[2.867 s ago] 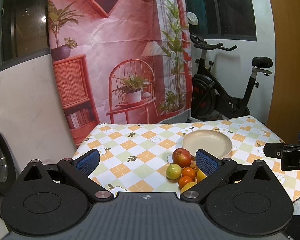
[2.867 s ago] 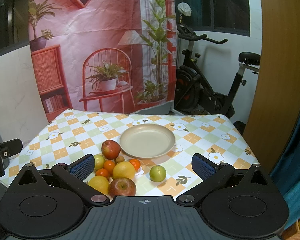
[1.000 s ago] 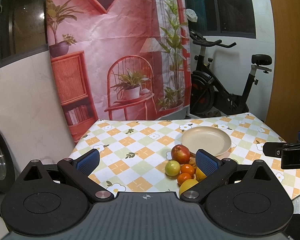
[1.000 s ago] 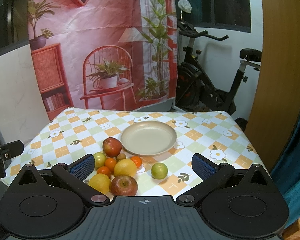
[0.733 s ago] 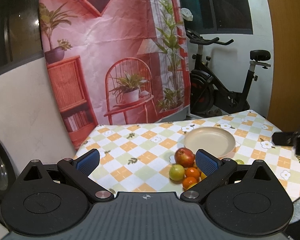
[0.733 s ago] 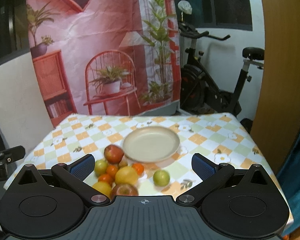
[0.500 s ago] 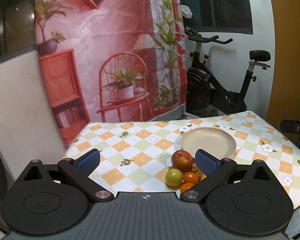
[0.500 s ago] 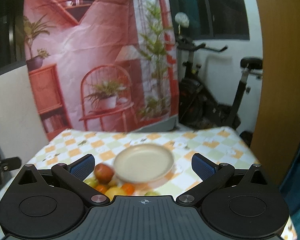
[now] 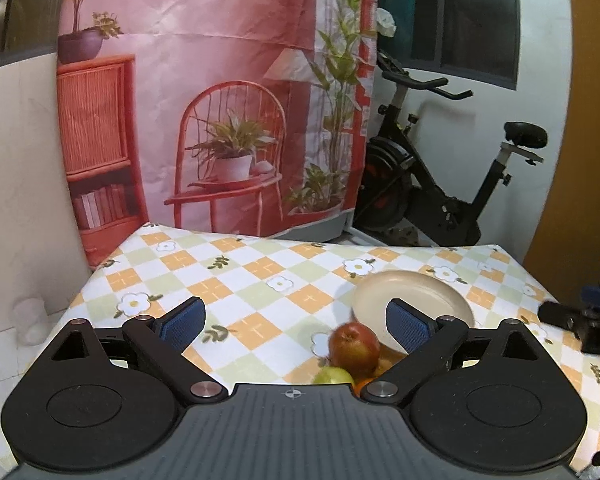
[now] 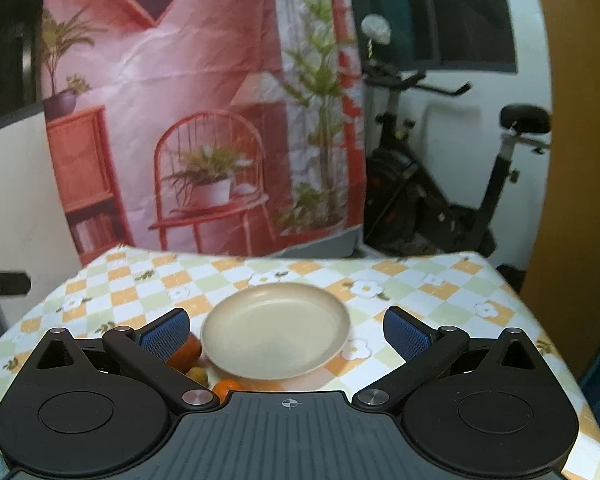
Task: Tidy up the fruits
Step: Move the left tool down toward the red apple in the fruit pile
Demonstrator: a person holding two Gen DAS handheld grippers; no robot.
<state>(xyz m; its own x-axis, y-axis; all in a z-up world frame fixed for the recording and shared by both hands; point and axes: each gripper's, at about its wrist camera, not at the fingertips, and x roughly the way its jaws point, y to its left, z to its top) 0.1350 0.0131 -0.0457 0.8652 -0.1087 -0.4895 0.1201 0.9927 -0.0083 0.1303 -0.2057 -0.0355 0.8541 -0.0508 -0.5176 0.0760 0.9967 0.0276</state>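
An empty beige plate sits on the checked tablecloth; it also shows in the left wrist view. A red apple and a green fruit lie in front of the plate in the left wrist view. In the right wrist view a red fruit, a small brownish fruit and an orange one peek out left of the plate; other fruits are hidden under the gripper body. My left gripper is open and empty. My right gripper is open and empty, with the plate between its fingers.
The checked tablecloth covers the table. A pink printed backdrop hangs behind it. An exercise bike stands at the back right. The right gripper's tip shows at the right edge of the left wrist view.
Both grippers have moved forward over the table toward the plate. The fruit pile has slid down under the right gripper's body. Both stay open.
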